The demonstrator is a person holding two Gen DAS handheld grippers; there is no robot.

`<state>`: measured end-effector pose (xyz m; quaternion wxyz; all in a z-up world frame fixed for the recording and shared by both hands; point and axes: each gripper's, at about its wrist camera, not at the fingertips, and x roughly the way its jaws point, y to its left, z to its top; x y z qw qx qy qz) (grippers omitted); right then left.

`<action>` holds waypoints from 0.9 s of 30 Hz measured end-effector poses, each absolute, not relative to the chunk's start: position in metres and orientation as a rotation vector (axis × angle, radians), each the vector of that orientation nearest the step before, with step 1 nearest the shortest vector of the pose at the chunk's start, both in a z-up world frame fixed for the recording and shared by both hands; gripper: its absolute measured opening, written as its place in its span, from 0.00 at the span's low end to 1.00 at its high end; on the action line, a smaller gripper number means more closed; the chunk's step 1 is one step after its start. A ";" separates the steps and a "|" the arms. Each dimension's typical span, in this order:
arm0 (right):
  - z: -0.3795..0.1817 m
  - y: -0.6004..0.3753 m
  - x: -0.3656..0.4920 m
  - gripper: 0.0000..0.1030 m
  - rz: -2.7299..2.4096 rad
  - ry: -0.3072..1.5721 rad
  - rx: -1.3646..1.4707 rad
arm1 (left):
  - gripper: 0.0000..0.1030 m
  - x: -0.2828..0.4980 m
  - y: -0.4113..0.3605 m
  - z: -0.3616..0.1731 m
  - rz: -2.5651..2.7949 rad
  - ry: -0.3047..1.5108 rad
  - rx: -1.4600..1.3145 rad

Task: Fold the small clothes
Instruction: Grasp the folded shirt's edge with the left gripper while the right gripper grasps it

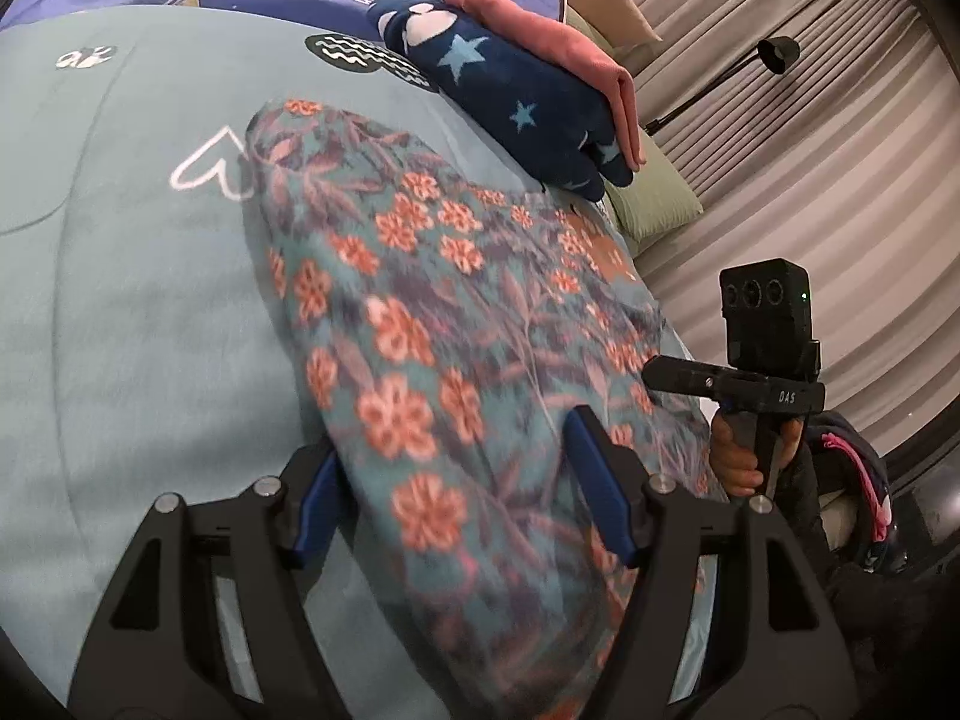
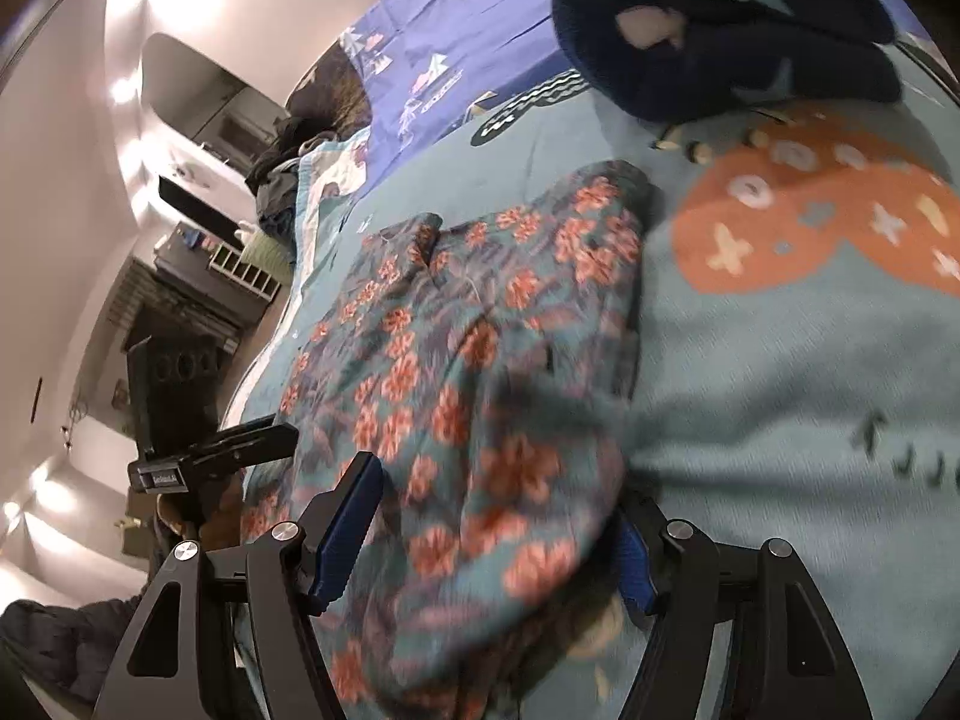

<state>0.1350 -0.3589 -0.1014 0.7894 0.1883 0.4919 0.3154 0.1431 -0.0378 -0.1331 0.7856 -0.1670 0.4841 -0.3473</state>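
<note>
Partway folded: floral garment (image 1: pixel 432 324) straddled by wide-open, empty jaws of both grippers, two finished pieces (image 1: pixel 516 90) stacked beyond.

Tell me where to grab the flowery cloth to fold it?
Probably the near rounded edge of the flowery cloth, coming from the near side. That edge already sits between the open fingers of the left gripper and the right gripper, while the rest lies flat on the bed cover.
</note>
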 end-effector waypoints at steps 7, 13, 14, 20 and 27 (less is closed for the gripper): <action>-0.103 -0.344 0.155 0.68 0.714 1.045 0.376 | 0.67 0.162 -0.049 -0.134 -0.759 1.029 -0.313; -0.105 -0.341 0.164 0.67 0.735 1.028 0.352 | 0.67 0.174 -0.057 -0.135 -0.771 1.014 -0.280; -0.104 -0.338 0.167 0.67 0.736 1.025 0.348 | 0.67 0.175 -0.058 -0.135 -0.773 1.010 -0.271; -0.104 -0.334 0.173 0.62 0.731 1.008 0.316 | 0.67 0.178 -0.062 -0.135 -0.782 0.994 -0.232; -0.106 -0.330 0.181 0.42 0.683 0.991 0.280 | 0.66 0.181 -0.068 -0.134 -0.782 0.982 -0.178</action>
